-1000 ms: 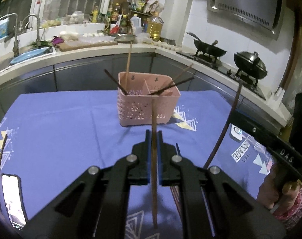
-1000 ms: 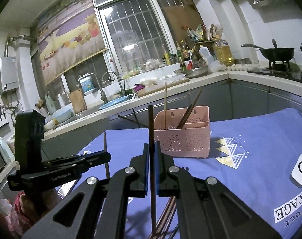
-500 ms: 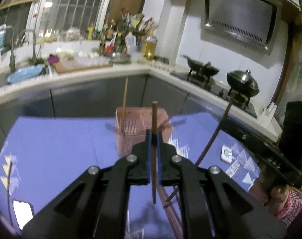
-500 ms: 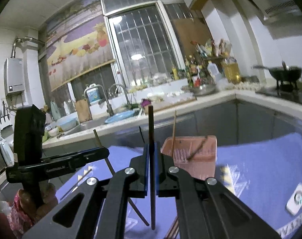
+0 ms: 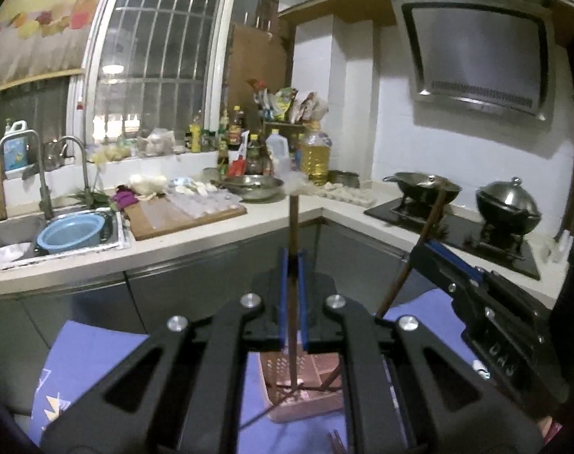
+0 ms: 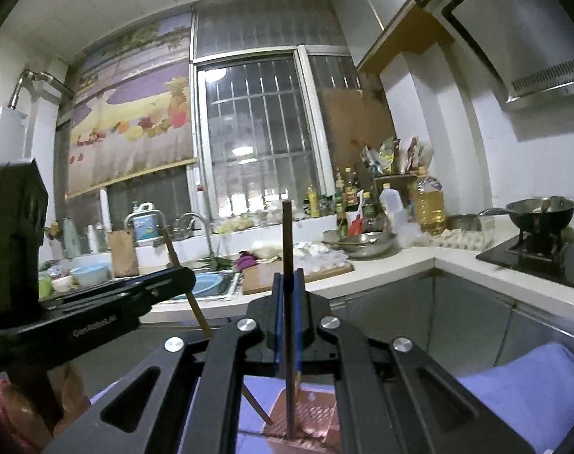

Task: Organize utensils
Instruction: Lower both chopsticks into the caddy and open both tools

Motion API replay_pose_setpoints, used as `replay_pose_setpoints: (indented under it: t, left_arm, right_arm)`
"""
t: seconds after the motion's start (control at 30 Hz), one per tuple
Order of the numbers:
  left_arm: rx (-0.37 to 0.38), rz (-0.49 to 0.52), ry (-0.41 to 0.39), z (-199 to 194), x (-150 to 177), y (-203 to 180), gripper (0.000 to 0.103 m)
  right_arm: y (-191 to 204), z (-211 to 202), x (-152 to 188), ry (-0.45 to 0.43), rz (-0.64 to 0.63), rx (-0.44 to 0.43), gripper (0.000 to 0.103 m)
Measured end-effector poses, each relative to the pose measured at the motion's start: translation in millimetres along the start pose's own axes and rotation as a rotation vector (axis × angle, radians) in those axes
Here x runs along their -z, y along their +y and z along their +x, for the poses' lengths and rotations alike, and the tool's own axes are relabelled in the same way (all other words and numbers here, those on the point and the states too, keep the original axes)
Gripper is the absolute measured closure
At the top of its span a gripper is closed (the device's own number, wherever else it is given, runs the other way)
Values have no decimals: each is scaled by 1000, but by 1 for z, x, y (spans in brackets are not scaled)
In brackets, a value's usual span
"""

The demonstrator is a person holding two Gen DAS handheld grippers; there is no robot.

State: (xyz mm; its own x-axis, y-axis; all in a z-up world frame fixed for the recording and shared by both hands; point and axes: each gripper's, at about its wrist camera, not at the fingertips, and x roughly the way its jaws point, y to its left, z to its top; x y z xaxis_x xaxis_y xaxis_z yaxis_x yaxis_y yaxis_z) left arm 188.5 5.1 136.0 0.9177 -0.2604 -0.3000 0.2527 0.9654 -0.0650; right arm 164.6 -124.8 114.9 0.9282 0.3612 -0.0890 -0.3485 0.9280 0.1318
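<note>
Both tongs are clenched, each on one chopstick held upright. Starting on the left, our left tongs (image 5: 293,295) pinch a brown chopstick (image 5: 293,227) between the blue pads (image 5: 284,295); its top pokes up above the jaws and its lower end hangs down into the pink basket (image 5: 306,386), which sits on the blue tablecloth (image 5: 94,359) right beneath the tongs. A couple of other chopsticks already lean inside that basket. Further right in the same view, our right tongs (image 5: 423,253) come in beside the left pair, gripping a second chopstick (image 5: 427,238) that slants down toward the same basket.

From the right wrist camera, the left tongs (image 6: 181,276) show at the left with their slanted stick, and our right tongs (image 6: 289,314) hold a darker chopstick (image 6: 287,234) straight up, its tip reaching down over the pink basket (image 6: 309,416) below.

We judge that we are at the drop-in step: both sticks hang over or inside the basket, and neither is let go. The next move, as we see it, calls for lowering a little so the tips sit well within one compartment, then easing the jaws apart so each stick slides down and leans on the wall without bouncing out. Which compartment each tip is over, we cannot tell.
</note>
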Motion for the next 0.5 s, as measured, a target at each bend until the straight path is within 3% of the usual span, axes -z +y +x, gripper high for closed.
replay_pose_setpoints:
  t: [0.2, 0.4, 0.47, 0.5]
  left_arm:
    - [-11, -20, 70, 49, 22, 6, 98]
    - [-29, -29, 161, 79, 61, 7, 98]
    - [-39, -48, 193, 82, 73, 7, 96]
    - [-40, -61, 207, 81, 78, 7, 89]
  right_arm:
    - [-14, 34, 33, 51, 13, 7, 98]
    - [-9, 34, 69, 107, -35, 17, 97]
    - [-7, 29, 76, 124, -33, 16, 97]
    - [-6, 28, 79, 132, -29, 16, 96]
